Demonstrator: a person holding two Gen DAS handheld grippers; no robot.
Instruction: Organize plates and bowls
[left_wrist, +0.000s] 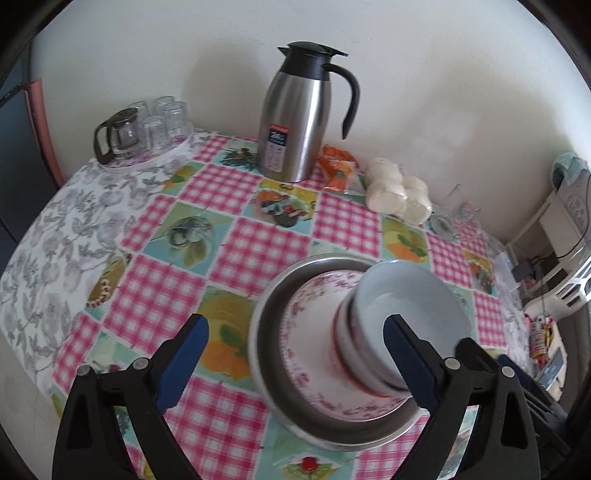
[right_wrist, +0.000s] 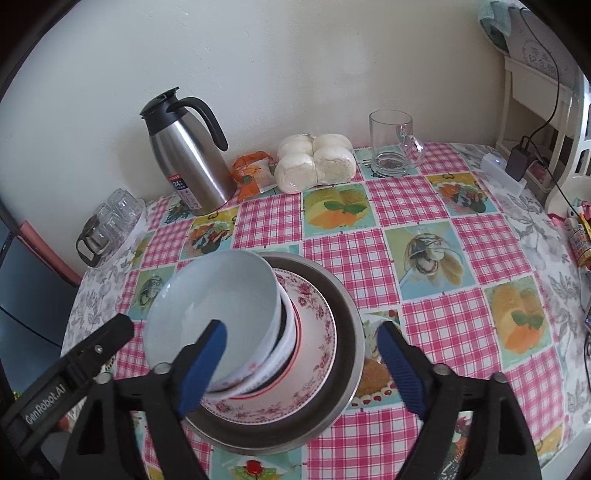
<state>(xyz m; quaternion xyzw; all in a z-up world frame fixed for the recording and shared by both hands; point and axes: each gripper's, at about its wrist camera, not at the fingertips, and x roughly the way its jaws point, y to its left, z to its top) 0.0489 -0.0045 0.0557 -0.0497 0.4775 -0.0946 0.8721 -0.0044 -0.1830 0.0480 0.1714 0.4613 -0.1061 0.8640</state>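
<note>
A stack of pale blue-white ceramic bowls (right_wrist: 218, 314) sits on a pink-flowered plate (right_wrist: 314, 332) inside a round steel pan (right_wrist: 347, 325) at the table's near middle; it looks heavy, glazed-slick and breakable, best taken by the pan's rim. Both the left gripper (left_wrist: 295, 354) and right gripper (right_wrist: 301, 358) hover spread wide, holding nothing. Far left, the steel thermos jug (right_wrist: 188, 162) shows "24"; the neighbouring tool reads "GenRobot.AI".
</note>
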